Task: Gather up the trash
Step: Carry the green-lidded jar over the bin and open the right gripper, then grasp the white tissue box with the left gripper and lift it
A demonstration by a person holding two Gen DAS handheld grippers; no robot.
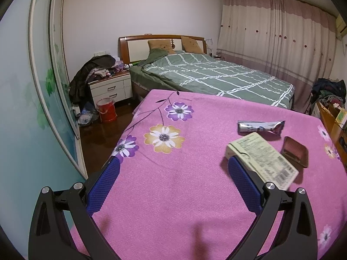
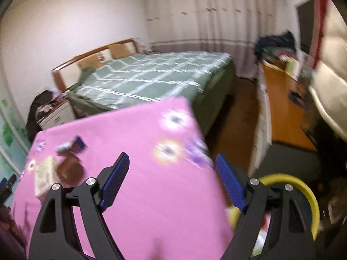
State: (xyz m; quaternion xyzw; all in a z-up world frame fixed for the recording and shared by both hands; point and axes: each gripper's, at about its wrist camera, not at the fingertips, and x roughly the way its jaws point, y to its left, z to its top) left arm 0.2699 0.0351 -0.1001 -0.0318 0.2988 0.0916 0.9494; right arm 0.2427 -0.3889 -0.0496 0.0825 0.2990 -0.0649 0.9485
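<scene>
Three pieces of trash lie on the pink flowered cloth [image 1: 173,190]: a silver and purple wrapper [image 1: 260,126], a pale green carton [image 1: 262,156] and a small brown tray [image 1: 296,151]. My left gripper [image 1: 173,162] is open above the cloth with nothing between its blue pads. Its right pad stands just in front of the carton's near end. The right wrist view is blurred. There my right gripper [image 2: 172,158] is open and empty over the cloth's right edge, and the wrapper [image 2: 71,145], tray [image 2: 70,170] and carton [image 2: 44,177] lie far to its left.
A yellow-rimmed bin [image 2: 303,190] with things inside stands on the floor below the right gripper. Beyond the cloth is a green checked bed [image 1: 216,75]. A white nightstand [image 1: 111,88] and a red bucket [image 1: 107,110] are at the left, a wooden desk [image 2: 284,99] at the right.
</scene>
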